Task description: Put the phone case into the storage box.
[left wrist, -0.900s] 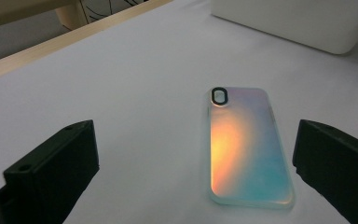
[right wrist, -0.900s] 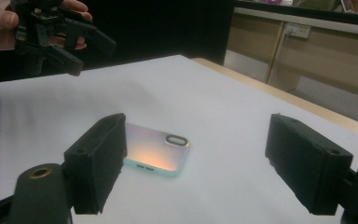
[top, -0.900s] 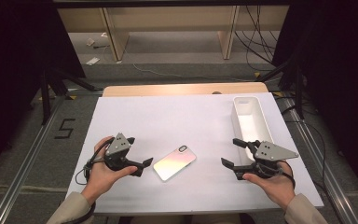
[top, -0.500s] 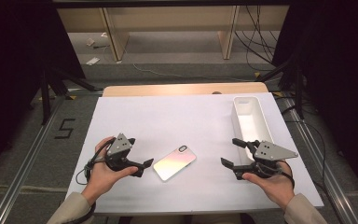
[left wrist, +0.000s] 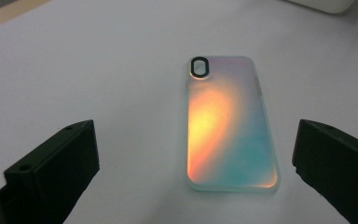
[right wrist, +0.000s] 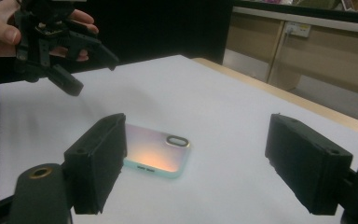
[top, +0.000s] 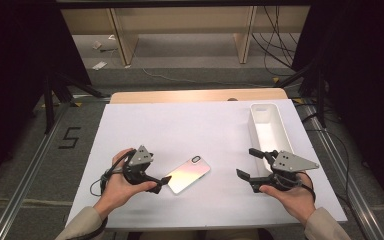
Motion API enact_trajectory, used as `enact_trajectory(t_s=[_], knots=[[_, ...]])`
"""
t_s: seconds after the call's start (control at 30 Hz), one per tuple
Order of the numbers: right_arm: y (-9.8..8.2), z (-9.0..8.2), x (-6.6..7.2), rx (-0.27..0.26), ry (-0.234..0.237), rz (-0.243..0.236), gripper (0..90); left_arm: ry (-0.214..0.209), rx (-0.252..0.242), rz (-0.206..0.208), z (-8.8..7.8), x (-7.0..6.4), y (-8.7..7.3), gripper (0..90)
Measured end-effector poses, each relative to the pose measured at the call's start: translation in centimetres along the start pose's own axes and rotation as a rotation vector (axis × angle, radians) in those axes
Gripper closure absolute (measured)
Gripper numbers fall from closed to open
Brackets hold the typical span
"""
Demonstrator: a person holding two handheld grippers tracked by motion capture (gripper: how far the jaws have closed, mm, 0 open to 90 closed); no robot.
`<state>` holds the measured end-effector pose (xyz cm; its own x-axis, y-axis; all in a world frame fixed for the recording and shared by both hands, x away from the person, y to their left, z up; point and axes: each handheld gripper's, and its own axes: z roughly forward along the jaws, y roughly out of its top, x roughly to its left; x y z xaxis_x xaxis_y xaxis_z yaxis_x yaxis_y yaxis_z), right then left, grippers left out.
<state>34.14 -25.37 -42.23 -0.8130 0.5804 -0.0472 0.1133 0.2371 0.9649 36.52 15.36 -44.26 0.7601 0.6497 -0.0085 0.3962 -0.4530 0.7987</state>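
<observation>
An iridescent, pearly phone case with a black-ringed camera cutout (top: 188, 174) lies flat, back up, on the white-covered table (top: 180, 125), near the front edge and between the two hands. Nothing has been picked up yet, so the work looks barely begun: the grasp and whatever move comes after it are all left to do.

The left tongs (top: 161, 183) sit just beside the case's near end, jaws spread wide and empty; in the left gripper view the case (left wrist: 228, 123) lies ahead between them, untouched. The right tongs (top: 250, 163) hover well apart from it to the other side, jaws also open with nothing held.

A long white rectangular plastic tray (top: 262, 111) stands empty at the table's right side, beyond the right tongs. Nothing lies between either tongs and the case.
</observation>
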Motion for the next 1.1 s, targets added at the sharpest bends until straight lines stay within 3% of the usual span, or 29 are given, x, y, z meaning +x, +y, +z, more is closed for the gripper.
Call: enact_trajectory(t_s=[0.1, 0.27, 0.47, 0.87, 1.1], knots=[[0.0, 0.0, 0.0, 0.000, 0.001, 0.002, 21.4, -0.013, 0.058, 0.023, 0.9, -0.6, 0.5, 0.0], [0.0, 0.0, 0.0, 0.005, 0.002, 0.002, 21.4, -0.019, 0.106, 0.036, 1.8, -1.0, 1.0, 1.1], [-0.1, 0.0, 0.0, 0.008, 0.002, 0.003, 21.4, -0.048, 0.221, 0.062, 3.7, -1.5, 1.7, 2.6], [-0.1, 0.0, 0.0, 0.006, -0.001, 0.002, 21.4, -0.050, 0.338, 0.110, 6.6, -2.6, 2.6, 3.4], [-0.1, 0.0, 0.0, 0.010, -0.005, 0.003, 21.4, -0.055, 0.377, 0.120, 7.5, -2.9, 2.7, 3.4]])
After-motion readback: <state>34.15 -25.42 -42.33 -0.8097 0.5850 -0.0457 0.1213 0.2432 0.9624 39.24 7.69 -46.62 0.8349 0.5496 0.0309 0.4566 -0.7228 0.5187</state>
